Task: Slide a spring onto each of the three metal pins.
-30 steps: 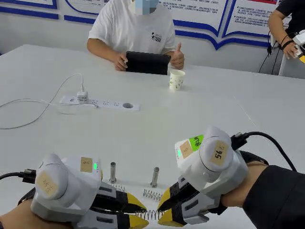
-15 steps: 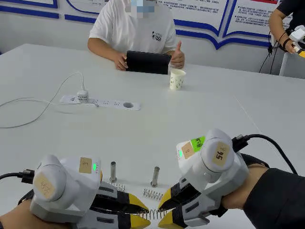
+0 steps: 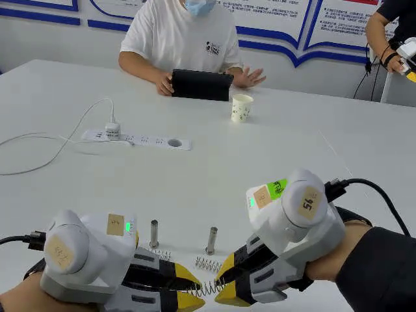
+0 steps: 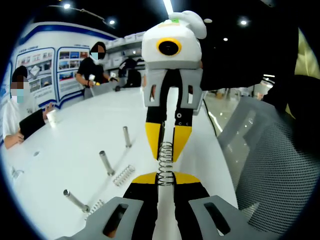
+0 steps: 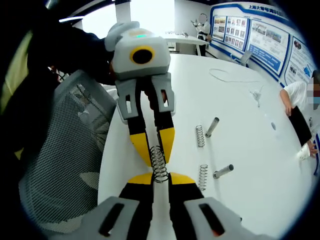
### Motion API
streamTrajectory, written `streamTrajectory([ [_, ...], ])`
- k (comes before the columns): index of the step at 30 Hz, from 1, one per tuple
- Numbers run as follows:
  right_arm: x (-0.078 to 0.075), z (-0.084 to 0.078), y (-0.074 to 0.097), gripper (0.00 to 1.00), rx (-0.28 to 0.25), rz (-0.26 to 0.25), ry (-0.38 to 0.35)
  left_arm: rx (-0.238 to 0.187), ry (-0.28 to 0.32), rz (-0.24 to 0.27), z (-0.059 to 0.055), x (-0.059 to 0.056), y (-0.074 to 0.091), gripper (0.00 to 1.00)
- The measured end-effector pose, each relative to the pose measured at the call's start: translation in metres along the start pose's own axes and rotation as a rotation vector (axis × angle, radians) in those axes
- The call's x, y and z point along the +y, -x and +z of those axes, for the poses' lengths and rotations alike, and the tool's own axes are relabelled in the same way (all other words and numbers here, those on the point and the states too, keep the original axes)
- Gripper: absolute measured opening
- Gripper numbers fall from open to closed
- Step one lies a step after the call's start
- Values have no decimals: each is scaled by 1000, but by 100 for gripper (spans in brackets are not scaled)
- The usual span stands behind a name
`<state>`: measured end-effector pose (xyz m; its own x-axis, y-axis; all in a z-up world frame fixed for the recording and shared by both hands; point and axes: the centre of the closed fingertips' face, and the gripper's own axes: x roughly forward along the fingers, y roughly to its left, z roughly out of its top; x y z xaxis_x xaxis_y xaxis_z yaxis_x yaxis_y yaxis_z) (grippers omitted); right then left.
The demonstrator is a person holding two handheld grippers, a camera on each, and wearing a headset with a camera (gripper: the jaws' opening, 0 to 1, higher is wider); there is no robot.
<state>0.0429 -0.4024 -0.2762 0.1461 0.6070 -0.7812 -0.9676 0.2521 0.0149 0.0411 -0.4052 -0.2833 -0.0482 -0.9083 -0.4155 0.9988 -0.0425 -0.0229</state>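
A thin steel spring (image 3: 205, 288) hangs just above the table, stretched between my two grippers. My left gripper (image 3: 189, 292) is shut on its left end and my right gripper (image 3: 223, 288) on its right end, yellow tips facing each other. In the left gripper view the spring (image 4: 164, 162) runs from my own tips (image 4: 163, 178) to the right gripper (image 4: 166, 145). Three upright metal pins (image 4: 127, 136) (image 4: 106, 163) (image 4: 75, 200) stand bare on the white table. Two loose springs (image 3: 208, 264) (image 3: 159, 255) lie by the pins (image 3: 212, 240) (image 3: 154, 234).
A power strip (image 3: 136, 140) with a white cable lies farther back on the left. A paper cup (image 3: 241, 108) and a black tablet (image 3: 201, 85) stand in front of a seated person (image 3: 182, 39). A mesh chair (image 5: 75, 125) sits beside the table's near edge.
My right gripper has tilted and edged slightly right, with the spring still held between both grippers. The seated person has lowered a raised thumb to an open hand.
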Motion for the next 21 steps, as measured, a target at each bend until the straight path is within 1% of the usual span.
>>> streamTrajectory([
  [8,3,16,2,12,-35,8,2,2,0,2,-1,0,0,10],
  [14,5,21,1,12,-32,7,18,6,0,2,-2,0,-1,10],
  [21,6,26,0,12,-38,9,19,6,1,3,-2,-1,-1,10],
])
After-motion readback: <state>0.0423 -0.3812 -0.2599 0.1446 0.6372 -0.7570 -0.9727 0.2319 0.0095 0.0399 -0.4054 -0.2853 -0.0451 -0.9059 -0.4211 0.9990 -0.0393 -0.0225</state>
